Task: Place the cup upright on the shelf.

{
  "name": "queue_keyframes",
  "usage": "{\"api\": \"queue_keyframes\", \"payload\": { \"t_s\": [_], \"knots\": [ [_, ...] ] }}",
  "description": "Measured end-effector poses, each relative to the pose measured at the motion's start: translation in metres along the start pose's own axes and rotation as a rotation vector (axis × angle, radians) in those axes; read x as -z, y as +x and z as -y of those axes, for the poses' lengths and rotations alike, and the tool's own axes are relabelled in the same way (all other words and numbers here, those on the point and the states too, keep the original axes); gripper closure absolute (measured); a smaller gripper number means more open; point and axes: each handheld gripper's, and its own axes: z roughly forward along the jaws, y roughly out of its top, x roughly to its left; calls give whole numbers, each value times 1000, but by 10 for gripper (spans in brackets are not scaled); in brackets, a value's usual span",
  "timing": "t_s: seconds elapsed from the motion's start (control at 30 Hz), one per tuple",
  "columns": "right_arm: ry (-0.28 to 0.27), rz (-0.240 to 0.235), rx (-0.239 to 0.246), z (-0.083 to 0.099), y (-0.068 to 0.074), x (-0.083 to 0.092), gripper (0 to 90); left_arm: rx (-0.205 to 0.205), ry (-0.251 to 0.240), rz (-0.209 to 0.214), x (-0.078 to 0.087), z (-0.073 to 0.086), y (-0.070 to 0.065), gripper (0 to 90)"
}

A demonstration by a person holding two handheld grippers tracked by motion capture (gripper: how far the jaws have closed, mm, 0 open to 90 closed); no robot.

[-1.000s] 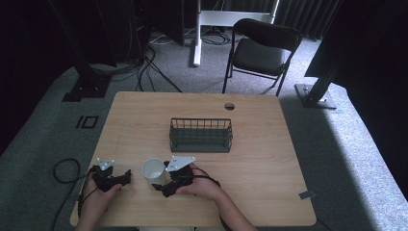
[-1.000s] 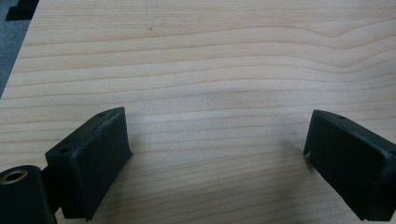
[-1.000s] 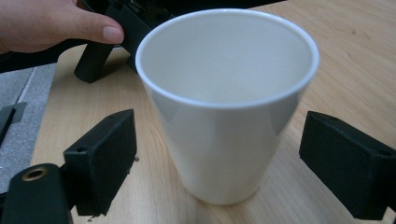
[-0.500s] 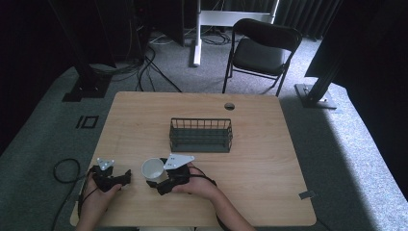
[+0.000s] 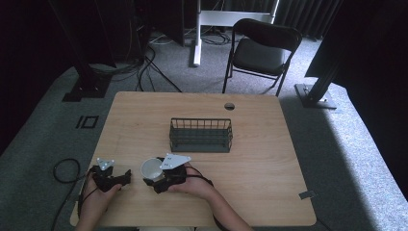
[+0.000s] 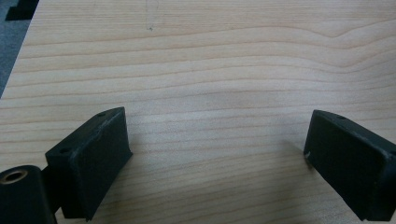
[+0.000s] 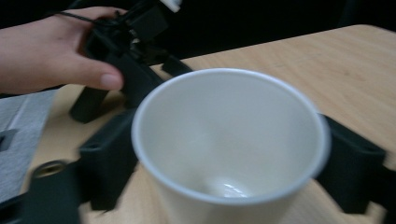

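right now your right gripper (image 5: pixel 150 179) has its jaws around the white cup (image 5: pixel 151 169) near the table's (image 5: pixel 269 159) front-left edge. your left gripper (image 5: pixel 126 175) sits wide open just beside it; open wood runs to the wire basket (image 5: pixel 200 135).

- white paper cup (image 5: pixel 151 169), empty, mouth open and facing up
- sits upright near the front left of the desk (image 5: pixel 269 159)
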Motion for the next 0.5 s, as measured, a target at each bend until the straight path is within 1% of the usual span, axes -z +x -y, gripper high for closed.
{"api": "queue_keyframes", "payload": {
  "t_s": [0.03, 0.07, 0.17, 0.23, 0.37, 0.5],
  "knots": [
    [1, -3, 7, 0, 1, 0, 195, 0, 0, 0, 0, 0, 0, 72],
    [3, -10, 6, -1, 1, 0, 197, 0, 1, 0, 0, 0, 0, 72],
    [11, -9, 3, -2, 1, 0, 200, 0, -2, 0, 0, 0, 0, 72],
    [7, -2, 5, -3, 0, 1, 200, 0, -2, 0, 0, 0, 0, 72],
    [3, -4, 6, -8, 0, 4, 200, 0, -2, 0, 0, 0, 0, 72],
    [-2, 10, 5, -15, -1, 8, 201, 0, -1, 0, 0, 0, 0, 72]
  ]
}}
